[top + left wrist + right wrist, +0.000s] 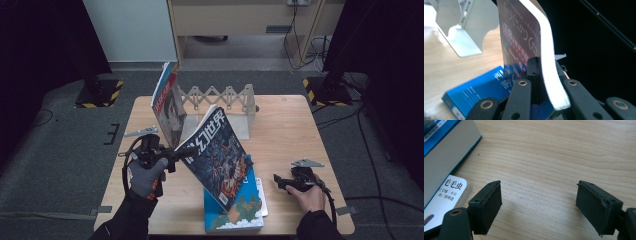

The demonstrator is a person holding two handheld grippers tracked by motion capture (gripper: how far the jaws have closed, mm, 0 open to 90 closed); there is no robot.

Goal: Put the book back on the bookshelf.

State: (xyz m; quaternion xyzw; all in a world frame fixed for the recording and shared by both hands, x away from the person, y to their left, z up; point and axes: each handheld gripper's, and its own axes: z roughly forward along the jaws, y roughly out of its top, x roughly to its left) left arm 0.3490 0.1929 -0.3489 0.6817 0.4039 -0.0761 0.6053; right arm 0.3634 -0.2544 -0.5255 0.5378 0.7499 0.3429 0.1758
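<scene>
A: What does the left gripper [186,152] have hold of?

B: Its jaws are clamped on the spine edge of a magazine [220,155] with a dark illustrated cover; the magazine hangs tilted from the grip, its upper corner just past the jaws and its lower corner down over a blue book [235,212] that lies flat on the table [285,125]. In the left gripper view the white page edge [551,75] curves up out of the jaws (one black jaw on each side of it).

A: And beyond that gripper?

B: A second magazine [167,102] stands upright just behind it, leaning at the left end of a pale expandable rack [225,100]; the rack stretches away to the gripper's far right.

A: The right gripper [281,182]?

B: It rests low on the table, well apart from the held magazine; its jaws stand wide apart with only bare wood between the pads [489,205]. A small white book [446,195] lies just to its left, beside the thick blue one.
</scene>
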